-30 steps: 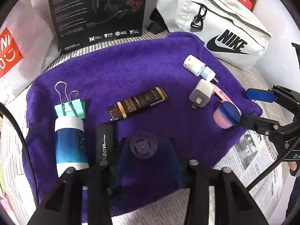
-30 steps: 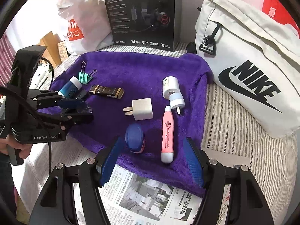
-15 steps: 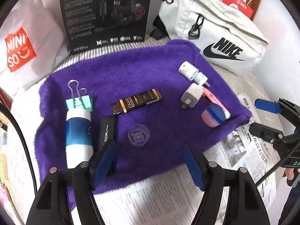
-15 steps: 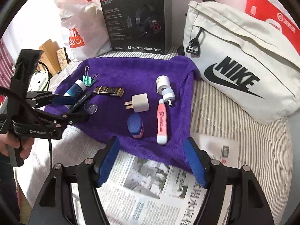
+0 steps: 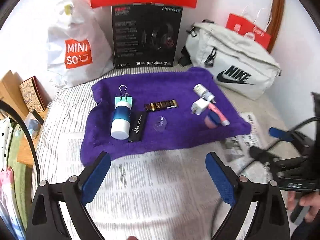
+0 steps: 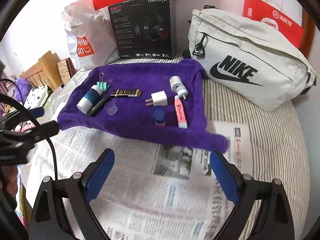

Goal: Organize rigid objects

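A purple towel [image 5: 170, 140] holds a teal binder clip [image 5: 124, 100], a blue-and-white bottle [image 5: 121, 122], a black Horizon box [image 5: 138, 128], a clear round cap [image 5: 160, 123], a brown-and-gold bar [image 5: 161, 105], a white plug [image 6: 159, 99], a small white bottle [image 6: 175, 83], a pink tube [image 6: 180, 114] and a blue-and-pink jar [image 6: 159, 116]. My left gripper [image 5: 158, 160] hangs over the newspaper in front of the towel, jaws opening, nothing between them. My right gripper [image 6: 162, 156] does the same further right, also empty.
Newspaper [image 6: 140, 190] covers the striped bed in front. Behind the towel stand a white Miniso bag [image 5: 76, 48], a black headset box [image 5: 146, 36] and a red box on top. A white Nike bag [image 6: 248, 66] lies at the right. A hand [image 5: 308, 200] holds the right gripper.
Both grippers have drawn back and up from the towel to over the newspaper, and their jaws have widened. The clear cap and the blue-and-pink jar now lie free on the towel.
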The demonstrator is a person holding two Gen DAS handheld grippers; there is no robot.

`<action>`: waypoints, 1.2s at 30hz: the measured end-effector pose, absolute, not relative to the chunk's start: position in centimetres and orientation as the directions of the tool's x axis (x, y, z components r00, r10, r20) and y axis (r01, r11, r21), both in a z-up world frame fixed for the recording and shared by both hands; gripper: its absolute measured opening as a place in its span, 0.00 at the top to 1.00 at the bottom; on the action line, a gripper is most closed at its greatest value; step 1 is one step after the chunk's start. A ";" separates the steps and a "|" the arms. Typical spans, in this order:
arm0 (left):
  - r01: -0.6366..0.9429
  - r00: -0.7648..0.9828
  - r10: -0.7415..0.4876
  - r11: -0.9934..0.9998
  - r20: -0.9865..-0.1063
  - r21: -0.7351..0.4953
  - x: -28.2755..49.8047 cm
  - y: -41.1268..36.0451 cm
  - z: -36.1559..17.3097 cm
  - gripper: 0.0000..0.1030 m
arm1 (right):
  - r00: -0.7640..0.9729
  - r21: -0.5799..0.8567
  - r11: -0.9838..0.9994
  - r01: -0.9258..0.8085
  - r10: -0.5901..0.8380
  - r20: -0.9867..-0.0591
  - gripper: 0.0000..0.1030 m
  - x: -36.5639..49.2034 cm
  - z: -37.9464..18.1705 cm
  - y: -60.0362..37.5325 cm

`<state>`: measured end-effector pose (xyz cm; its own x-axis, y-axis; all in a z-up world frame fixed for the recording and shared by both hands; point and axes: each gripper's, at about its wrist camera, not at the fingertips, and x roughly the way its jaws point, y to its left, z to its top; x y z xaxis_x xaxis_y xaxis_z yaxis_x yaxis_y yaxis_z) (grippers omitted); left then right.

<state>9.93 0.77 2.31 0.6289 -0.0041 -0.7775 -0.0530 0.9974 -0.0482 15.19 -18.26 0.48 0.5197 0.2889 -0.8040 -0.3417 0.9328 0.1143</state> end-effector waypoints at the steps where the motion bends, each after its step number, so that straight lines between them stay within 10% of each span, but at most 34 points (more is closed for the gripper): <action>1: -0.058 0.643 0.000 0.997 -0.766 -0.049 9.1 0.6 2.9 0.06 | 0.518 0.115 0.936 -0.334 0.284 -0.806 0.00 14.9 0.5 -18.2; 36: -0.139 0.651 0.072 0.990 -0.756 -0.025 3.2 -1.2 2.9 0.05 | 0.577 0.052 0.977 -0.205 0.164 -0.800 0.00 8.1 2.9 -19.0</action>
<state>3.23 -1.21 2.93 0.6506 0.0717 -0.7561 -0.1386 0.9900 -0.0254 8.08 -18.97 2.89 0.5766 0.1639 -0.8004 -0.2054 0.9773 0.0521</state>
